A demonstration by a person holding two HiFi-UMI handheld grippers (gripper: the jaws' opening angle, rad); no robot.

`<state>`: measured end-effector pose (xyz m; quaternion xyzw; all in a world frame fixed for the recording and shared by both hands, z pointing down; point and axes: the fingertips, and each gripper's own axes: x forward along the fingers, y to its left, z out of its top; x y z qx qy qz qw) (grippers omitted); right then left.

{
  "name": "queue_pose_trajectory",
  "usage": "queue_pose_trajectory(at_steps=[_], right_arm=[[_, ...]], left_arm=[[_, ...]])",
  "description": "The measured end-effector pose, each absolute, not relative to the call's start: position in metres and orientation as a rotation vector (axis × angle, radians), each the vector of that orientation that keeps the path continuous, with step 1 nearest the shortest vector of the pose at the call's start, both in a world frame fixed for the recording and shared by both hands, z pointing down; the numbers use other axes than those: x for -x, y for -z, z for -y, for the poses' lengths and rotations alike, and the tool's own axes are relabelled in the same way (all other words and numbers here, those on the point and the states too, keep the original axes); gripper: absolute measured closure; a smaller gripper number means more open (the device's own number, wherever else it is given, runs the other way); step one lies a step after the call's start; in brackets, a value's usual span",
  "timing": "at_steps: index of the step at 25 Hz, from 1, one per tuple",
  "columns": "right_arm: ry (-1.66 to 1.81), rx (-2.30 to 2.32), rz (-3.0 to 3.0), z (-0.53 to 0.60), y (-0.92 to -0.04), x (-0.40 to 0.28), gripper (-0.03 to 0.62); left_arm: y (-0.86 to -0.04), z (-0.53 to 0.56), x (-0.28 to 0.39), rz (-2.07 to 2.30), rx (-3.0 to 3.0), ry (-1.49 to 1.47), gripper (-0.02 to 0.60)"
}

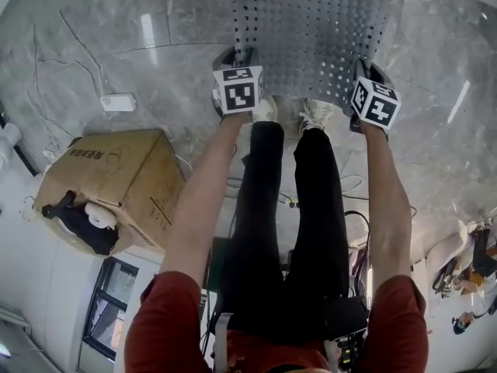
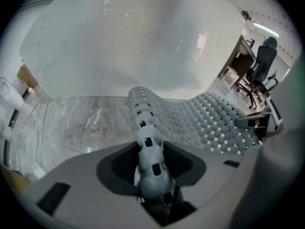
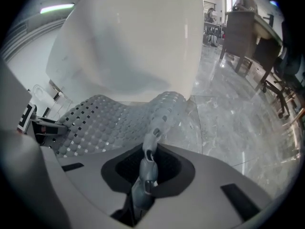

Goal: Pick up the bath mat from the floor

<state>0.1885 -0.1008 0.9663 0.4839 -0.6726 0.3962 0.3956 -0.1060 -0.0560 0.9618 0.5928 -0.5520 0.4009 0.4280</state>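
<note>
Bath mat (image 1: 311, 29) lies on the marble floor (image 1: 155, 45), its near edge pinched up at both corners. Left gripper (image 2: 151, 175) has its jaws closed narrowly on a thick rolled fold of that edge; so bulky and rubbery a bite could squeeze out once the weight comes on. Shoes (image 1: 314, 115) stand just at the same edge and could, I judge, pin it. Right gripper (image 3: 145, 175) clamps only a thin lip, likely to peel free if the lift is uneven. Grey and soft, the mat is dimpled all over and pierced with rows of small square holes. It humps at each grip and lies flatter between.
</note>
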Motion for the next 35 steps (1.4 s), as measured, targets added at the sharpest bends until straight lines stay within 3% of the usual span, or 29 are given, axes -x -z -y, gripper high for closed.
queue_pose_trajectory(at_steps=[35], right_arm=[[-0.756,-1.437,2.011,0.089,-0.443,-0.111,0.54]], left_arm=[[-0.458,0.031,0.144,1.677,-1.66,-0.598,0.445]])
